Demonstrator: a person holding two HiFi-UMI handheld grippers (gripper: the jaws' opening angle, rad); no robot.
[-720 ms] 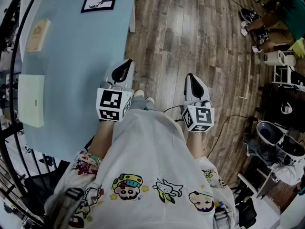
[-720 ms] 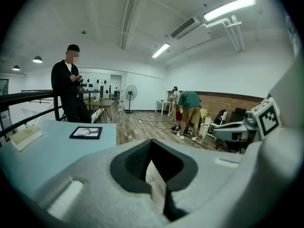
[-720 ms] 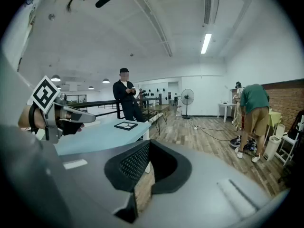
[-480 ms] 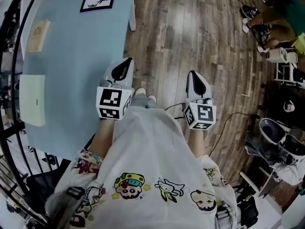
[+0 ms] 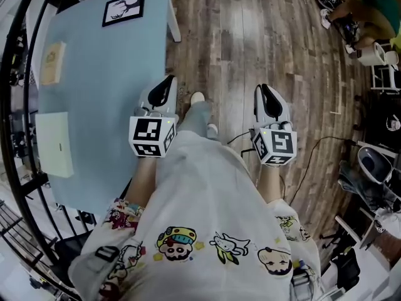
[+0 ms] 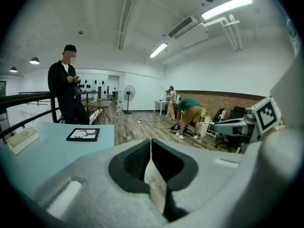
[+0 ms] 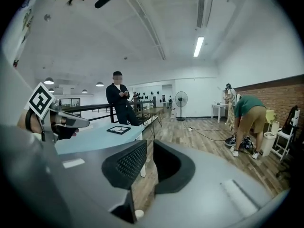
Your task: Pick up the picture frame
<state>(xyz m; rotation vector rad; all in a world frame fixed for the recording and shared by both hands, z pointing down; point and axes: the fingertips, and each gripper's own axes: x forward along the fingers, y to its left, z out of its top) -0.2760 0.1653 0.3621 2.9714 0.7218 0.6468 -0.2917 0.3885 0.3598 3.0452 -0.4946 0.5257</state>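
Picture frame (image 5: 123,9): black-edged, flat on pale blue table (image 5: 100,86), near far corner, at 11 o'clock in head view; well apart from both tools, untouched.

Left gripper (image 5: 164,91): at 5 o'clock from frame, at table's right edge; jaws fully closed, pads meeting along one seam, nothing between, nothing touched. Seen along these jaws, frame at 10 o'clock.

Right gripper (image 5: 270,99): at 3 o'clock from left one, over wood floor (image 5: 250,36), clear of table; jaws parted by narrow slit only, floor showing through, nothing held or touched. Seen along these jaws, frame at 11 o'clock, on table's far end.

Also on table: tan flat item (image 5: 52,61) at 9 o'clock from frame's near side, pale pad (image 5: 55,144) nearer the person, at left edge.
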